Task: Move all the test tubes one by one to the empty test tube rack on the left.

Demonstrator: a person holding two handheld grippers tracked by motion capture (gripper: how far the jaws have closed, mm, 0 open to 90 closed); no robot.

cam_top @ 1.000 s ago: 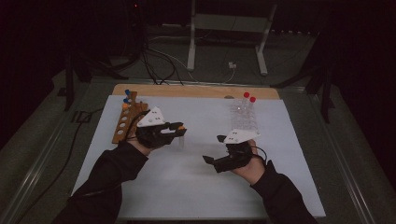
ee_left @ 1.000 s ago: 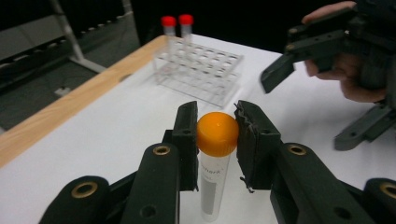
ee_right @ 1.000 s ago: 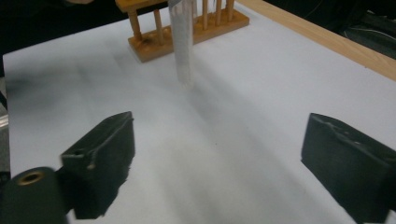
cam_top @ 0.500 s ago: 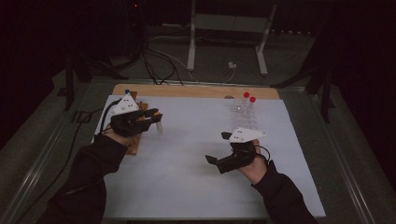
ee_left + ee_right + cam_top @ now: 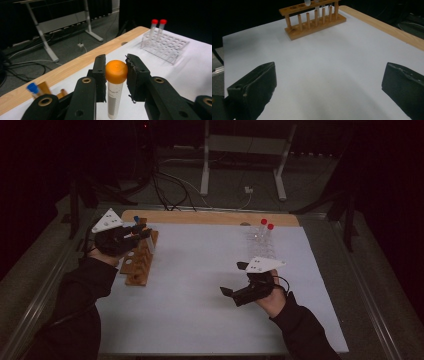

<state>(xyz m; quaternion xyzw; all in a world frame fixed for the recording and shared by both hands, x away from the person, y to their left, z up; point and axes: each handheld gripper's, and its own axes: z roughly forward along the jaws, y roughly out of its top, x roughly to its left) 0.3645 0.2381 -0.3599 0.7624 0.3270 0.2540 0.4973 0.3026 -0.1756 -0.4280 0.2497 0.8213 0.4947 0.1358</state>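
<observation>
The left gripper point(image 5: 142, 234) hangs over the wooden test-tube rack point(image 5: 140, 262) at the left edge of the white mat point(image 5: 200, 295), its jaws clamped on an orange-capped tube point(image 5: 115, 86). In the left gripper view the pads press the cap from both sides, and the tube hangs upright below them, its labelled body clear of the jaws. A blue-capped tube point(image 5: 32, 88) shows low at the left of that view, beside the wooden rack; in the high view its blue cap point(image 5: 136, 219) sits at the rack's far end.

The wooden rack lies along the mat's left border, with the metal table rail point(image 5: 45, 285) just outside it, so there is little room on that side. Beyond the rack's far end runs the wooden board edge point(image 5: 210, 217).

The right gripper point(image 5: 235, 280) rests near the middle-right of the mat with its jaws spread wide and nothing between them, having just finished opening. In the right gripper view bare white mat stretches from the jaws to the wooden rack, well apart.

The clear plastic rack point(image 5: 262, 242) stands near the far right of the mat, holding two red-capped tubes point(image 5: 266, 226) at its far end. Between the two racks the mat is open and flat.
</observation>
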